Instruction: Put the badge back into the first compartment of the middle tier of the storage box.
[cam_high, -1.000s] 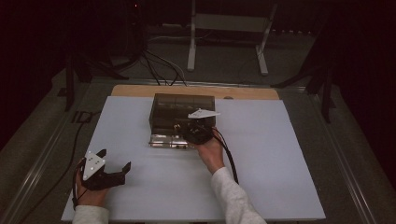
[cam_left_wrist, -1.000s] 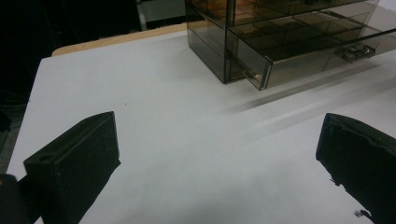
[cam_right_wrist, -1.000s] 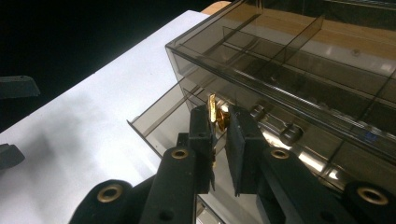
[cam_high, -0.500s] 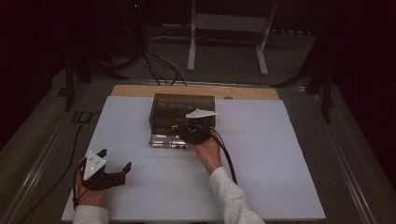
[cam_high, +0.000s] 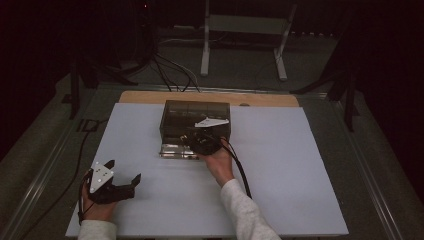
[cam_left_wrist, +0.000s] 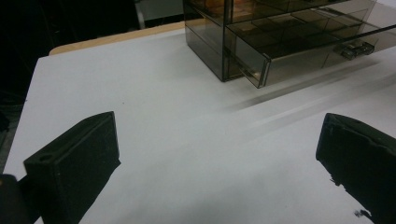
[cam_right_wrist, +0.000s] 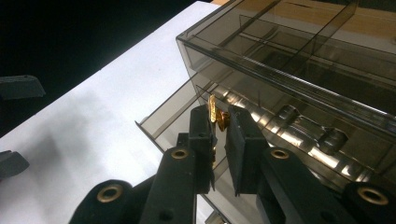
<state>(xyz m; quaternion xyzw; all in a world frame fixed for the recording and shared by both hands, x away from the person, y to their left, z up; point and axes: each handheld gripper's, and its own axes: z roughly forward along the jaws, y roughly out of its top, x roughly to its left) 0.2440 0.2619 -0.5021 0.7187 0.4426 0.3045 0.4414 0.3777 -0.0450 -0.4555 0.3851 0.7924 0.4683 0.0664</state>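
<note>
While the white table top (cam_high: 300, 190) carries the whole arrangement, a smoky clear plastic drawer box (cam_high: 196, 116) is set at its far middle, just before a wooden strip (cam_high: 150, 97) along the far edge. A lower drawer (cam_high: 176, 149) is seen drawn out toward the person, its front standing proud of the box; in the left gripper view the same drawer (cam_left_wrist: 261, 60) juts from the box wall, and in the right gripper view its shallow, divided tray (cam_right_wrist: 168, 122) lies open beneath the jaws.

The right gripper (cam_high: 202, 141) is held over the open drawer, at the front of the box. Its jaws are closed on a small gold piece (cam_right_wrist: 215, 115), which is pinched between the pads above the drawer tray; what the piece is cannot be told. The left gripper (cam_high: 122, 186) is rested on the table top at the near left, well apart from the box, with its jaws spread wide and nothing between them.

Progress is judged as partway: the drawer is already opened and the gold piece is gripped above it. Whether the piece is being put in or taken out cannot be told. Left to be done, by this reading, are the release or removal of the piece and the shutting of the drawer.
</note>
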